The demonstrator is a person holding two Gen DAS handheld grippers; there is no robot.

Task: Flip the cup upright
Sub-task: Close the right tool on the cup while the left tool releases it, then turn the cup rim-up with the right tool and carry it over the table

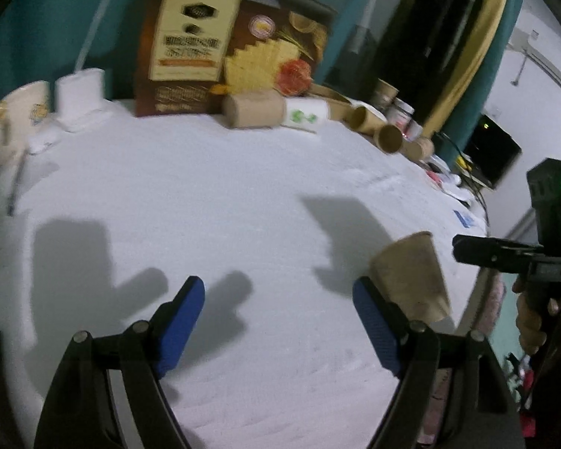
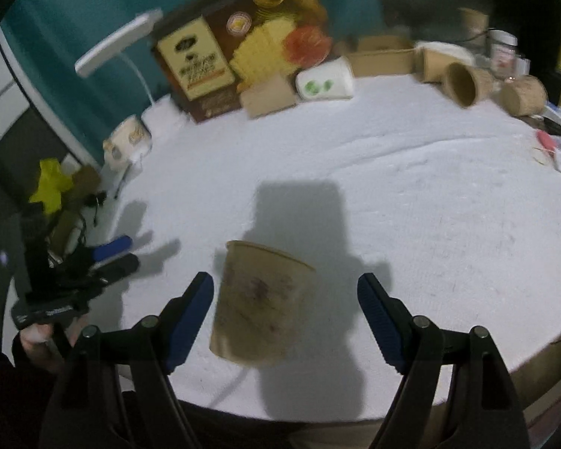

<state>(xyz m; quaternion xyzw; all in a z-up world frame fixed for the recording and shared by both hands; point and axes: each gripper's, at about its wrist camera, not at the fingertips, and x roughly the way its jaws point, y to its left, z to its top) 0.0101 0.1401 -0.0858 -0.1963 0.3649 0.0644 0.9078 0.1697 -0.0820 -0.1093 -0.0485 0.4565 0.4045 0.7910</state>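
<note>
A brown paper cup [image 2: 260, 303] stands on the white table near its front edge, between the wide-apart blue pads of my right gripper [image 2: 286, 292], which is open and does not touch it. The cup is blurred; which end is up is hard to tell. In the left wrist view the same cup [image 1: 411, 273] stands just right of my open, empty left gripper [image 1: 278, 292], behind its right pad [image 1: 374, 321]. The right gripper's black body [image 1: 512, 254] shows at the far right there. The left gripper [image 2: 108, 252] shows at the left of the right wrist view.
A brown biscuit box [image 1: 220, 52] stands at the table's back. Several paper cups lie on their sides beside it, among them a white one with green marks [image 1: 304, 114] and brown ones [image 1: 389, 136]. A white mug [image 1: 22, 106] sits back left. Table edge [image 2: 542, 344] is close.
</note>
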